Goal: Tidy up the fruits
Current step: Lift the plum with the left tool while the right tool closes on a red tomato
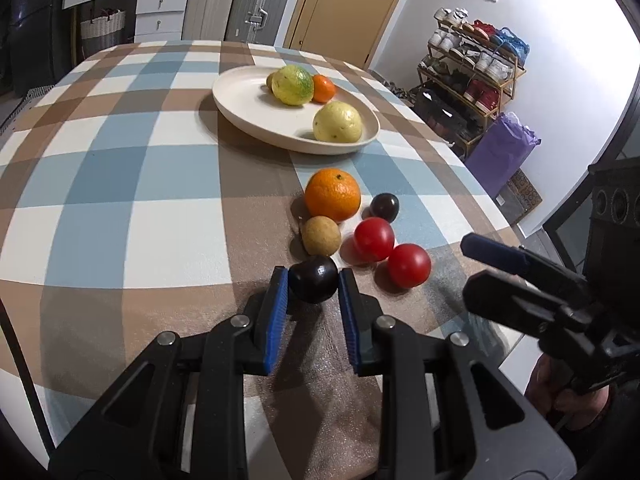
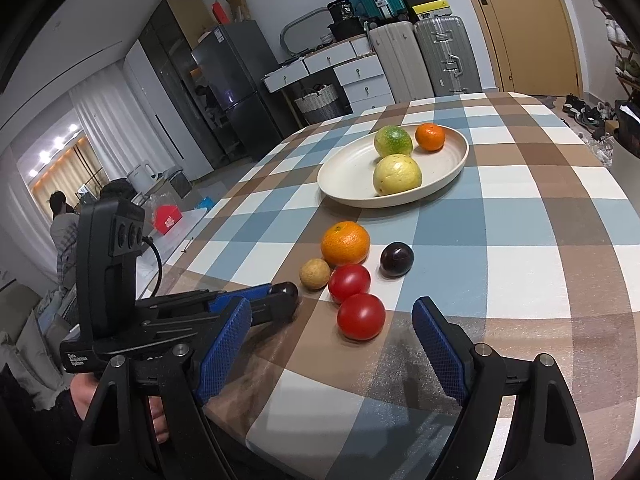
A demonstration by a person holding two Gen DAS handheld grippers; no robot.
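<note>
My left gripper (image 1: 313, 285) is shut on a dark plum (image 1: 313, 279), low over the checked tablecloth at the near end of a fruit cluster. Just beyond lie a small brown fruit (image 1: 321, 235), an orange (image 1: 333, 194), two red tomatoes (image 1: 374, 239) (image 1: 409, 266) and a second dark plum (image 1: 384, 207). Farther back, a cream plate (image 1: 240, 96) holds a green-yellow fruit (image 1: 292, 85), a small orange (image 1: 323, 88) and a yellow fruit (image 1: 337, 122). My right gripper (image 2: 331, 307) stands open, with nothing between its pads, just short of the nearest tomato (image 2: 361, 317).
The table's right edge (image 1: 492, 208) runs close to the fruit cluster. Past it stand a shoe rack (image 1: 472, 68) and a purple bag (image 1: 500, 152). Suitcases (image 1: 256, 4) and white drawers (image 1: 160, 8) line the far wall. A person (image 2: 64, 220) is at the far left of the room.
</note>
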